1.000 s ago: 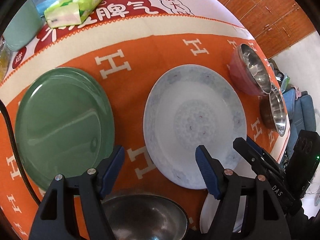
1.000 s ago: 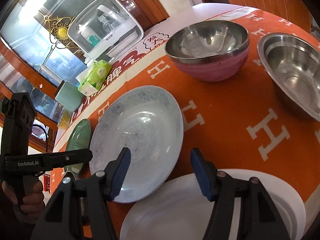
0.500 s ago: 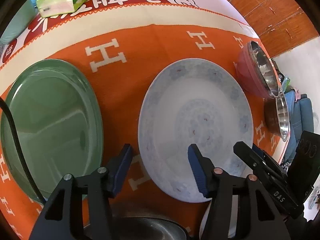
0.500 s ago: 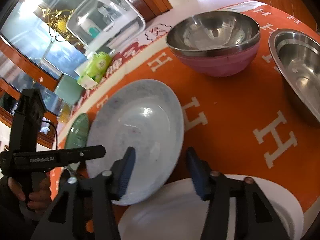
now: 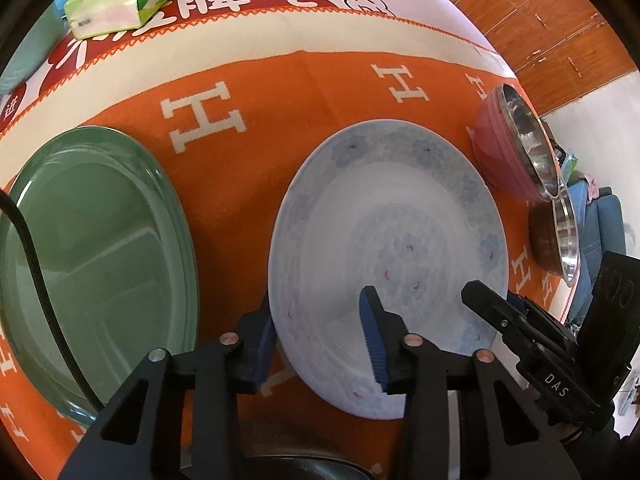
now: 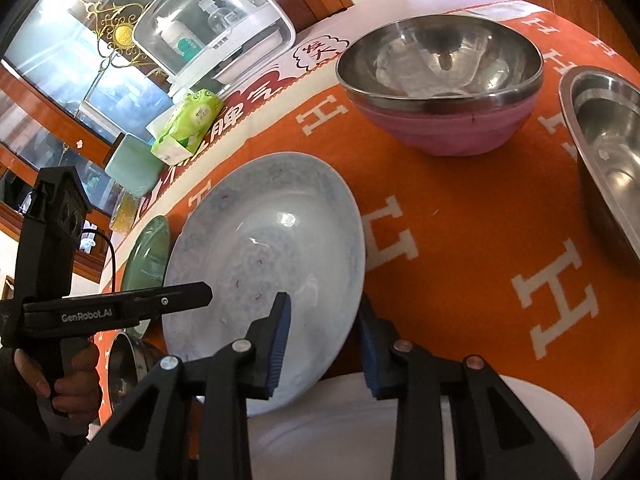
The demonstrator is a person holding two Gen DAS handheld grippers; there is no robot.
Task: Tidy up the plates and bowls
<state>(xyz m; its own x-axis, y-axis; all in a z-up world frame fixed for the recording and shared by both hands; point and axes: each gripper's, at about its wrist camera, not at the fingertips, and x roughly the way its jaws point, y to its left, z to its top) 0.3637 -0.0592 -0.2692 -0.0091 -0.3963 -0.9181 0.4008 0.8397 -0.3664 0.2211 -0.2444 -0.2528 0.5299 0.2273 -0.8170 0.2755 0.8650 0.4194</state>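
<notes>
Both hand-held grippers' jaws have just been closing over the pale plate (image 5: 388, 248) on the orange cloth (image 5: 280, 92).

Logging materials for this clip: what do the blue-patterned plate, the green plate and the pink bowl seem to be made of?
Blue-patterned plate: probably glazed ceramic, from its glossy highlights and printed floral pattern.
Green plate: translucent-looking and mirror-glossy, likely glass or glazed ceramic.
Pink bowl: shiny steel interior with a matte pink shell, possibly plastic.

A home dining room: cloth-covered table (image 5: 304, 80), wooden cabinets (image 5: 560, 28), tissue pack (image 6: 188, 126), blue sofa (image 5: 604, 216).
</notes>
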